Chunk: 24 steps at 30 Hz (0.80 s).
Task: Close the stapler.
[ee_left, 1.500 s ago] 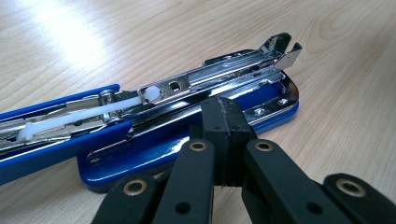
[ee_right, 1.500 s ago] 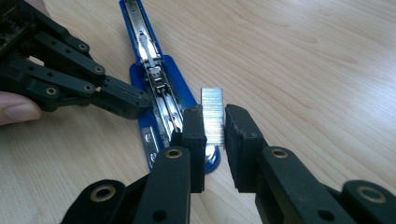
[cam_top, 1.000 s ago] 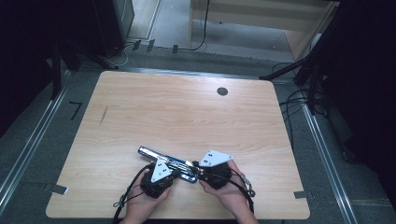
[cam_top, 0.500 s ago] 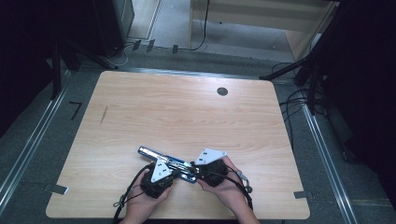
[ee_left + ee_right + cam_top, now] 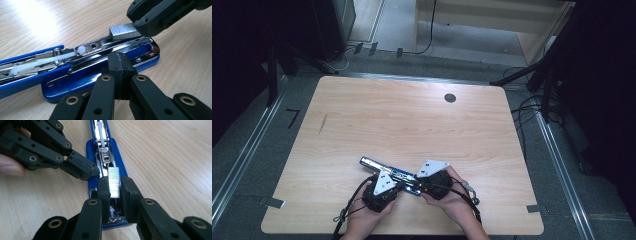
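A blue stapler lies opened flat near the table's front edge, its chrome magazine facing up. My right gripper is shut on a short silver strip of staples, which it holds over the near end of the magazine. In the left gripper view the strip sits at the channel's end under the right gripper's fingertip. My left gripper is shut with nothing between its jaws, and its tips rest against the side of the stapler's base. Both hands meet at the stapler.
The wooden table has a black round grommet at the back right and a dark streak at the left. Cables trail from both grippers over the front edge. Metal rails and dark equipment line the floor around the table.
My right gripper has edged slightly left along the stapler with the staple strip in it. The left gripper and the stapler have stayed put.
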Each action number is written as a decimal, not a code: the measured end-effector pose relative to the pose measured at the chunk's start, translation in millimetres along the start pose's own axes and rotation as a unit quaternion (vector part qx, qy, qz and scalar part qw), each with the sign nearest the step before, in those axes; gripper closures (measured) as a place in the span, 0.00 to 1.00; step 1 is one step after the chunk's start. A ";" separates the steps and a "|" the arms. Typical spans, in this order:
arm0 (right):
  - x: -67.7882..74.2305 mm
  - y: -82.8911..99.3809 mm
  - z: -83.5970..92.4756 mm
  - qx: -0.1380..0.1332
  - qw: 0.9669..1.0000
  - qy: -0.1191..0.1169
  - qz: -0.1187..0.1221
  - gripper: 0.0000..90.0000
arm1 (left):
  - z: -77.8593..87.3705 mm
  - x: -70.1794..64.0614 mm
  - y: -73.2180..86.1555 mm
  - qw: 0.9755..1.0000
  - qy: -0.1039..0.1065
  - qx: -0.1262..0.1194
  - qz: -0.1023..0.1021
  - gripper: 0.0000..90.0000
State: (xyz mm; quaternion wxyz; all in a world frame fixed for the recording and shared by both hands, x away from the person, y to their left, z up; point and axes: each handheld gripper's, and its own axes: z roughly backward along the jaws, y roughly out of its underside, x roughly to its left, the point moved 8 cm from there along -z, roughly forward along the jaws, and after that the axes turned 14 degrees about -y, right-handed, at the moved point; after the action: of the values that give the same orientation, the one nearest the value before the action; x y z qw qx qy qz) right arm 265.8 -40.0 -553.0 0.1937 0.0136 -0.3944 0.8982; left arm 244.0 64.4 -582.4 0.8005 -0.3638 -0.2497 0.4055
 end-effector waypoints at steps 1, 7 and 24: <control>-0.2 0.1 -0.4 0.001 1.000 0.000 0.001 0.89 | 0.0 0.0 0.0 1.000 0.000 0.000 0.000 1.00; -1.9 -0.1 -0.9 0.004 1.000 -0.003 0.003 0.89 | 0.0 0.0 0.0 1.000 0.000 0.000 0.000 1.00; -3.0 -2.7 -0.8 0.032 0.999 -0.015 0.028 0.89 | 0.0 0.1 0.0 1.000 -0.001 0.000 -0.001 1.00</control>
State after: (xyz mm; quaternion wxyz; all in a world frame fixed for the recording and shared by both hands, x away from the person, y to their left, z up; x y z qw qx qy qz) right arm 269.7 -38.8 -552.2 0.1621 0.0219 -0.3687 0.9151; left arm 244.1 64.5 -582.4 0.8008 -0.3634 -0.2505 0.4049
